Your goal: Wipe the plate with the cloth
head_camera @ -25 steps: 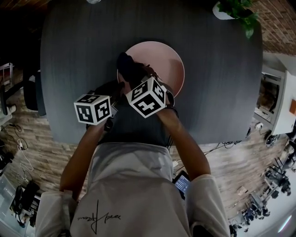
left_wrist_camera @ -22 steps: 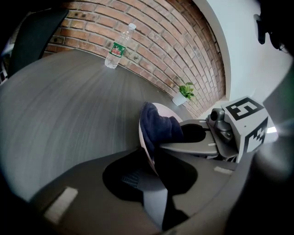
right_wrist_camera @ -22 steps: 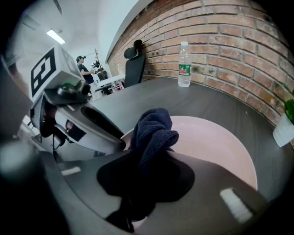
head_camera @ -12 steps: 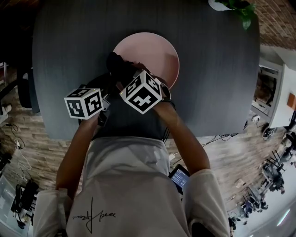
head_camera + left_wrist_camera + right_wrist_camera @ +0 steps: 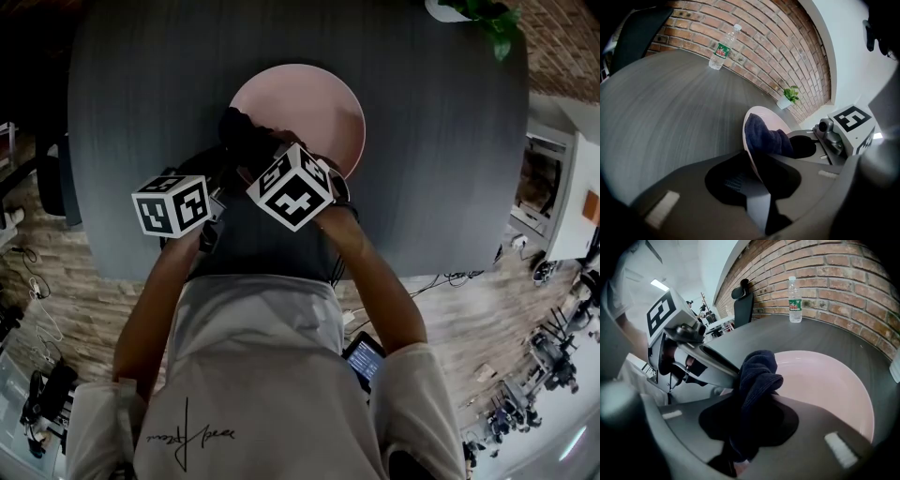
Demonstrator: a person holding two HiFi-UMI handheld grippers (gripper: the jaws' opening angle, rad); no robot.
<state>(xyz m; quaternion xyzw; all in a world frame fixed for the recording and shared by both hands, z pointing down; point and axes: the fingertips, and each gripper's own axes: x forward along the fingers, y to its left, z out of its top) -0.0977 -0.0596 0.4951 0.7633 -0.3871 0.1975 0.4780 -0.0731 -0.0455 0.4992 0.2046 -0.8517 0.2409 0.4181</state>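
Note:
A pale pink plate (image 5: 314, 103) lies on the dark grey table (image 5: 441, 169). In the left gripper view its near rim (image 5: 751, 150) stands edge-on between the jaws of my left gripper (image 5: 757, 176), which is shut on it. A dark blue cloth (image 5: 757, 376) is bunched between the jaws of my right gripper (image 5: 750, 420), shut on it. The cloth (image 5: 244, 133) rests on the plate's near-left part, just beyond the left gripper (image 5: 228, 172). The right gripper (image 5: 261, 150) reaches in beside the left one. In the head view both sets of fingertips are hidden under the marker cubes and the cloth.
A water bottle (image 5: 723, 48) stands at the table's far side by a brick wall. A potted plant (image 5: 473, 21) sits at the far right corner. A black chair (image 5: 743, 301) stands at the table's left. The near table edge runs just under my hands.
The right gripper with the cloth has shifted slightly over the plate's near-left part. The left gripper has kept its hold on the rim in the same place.

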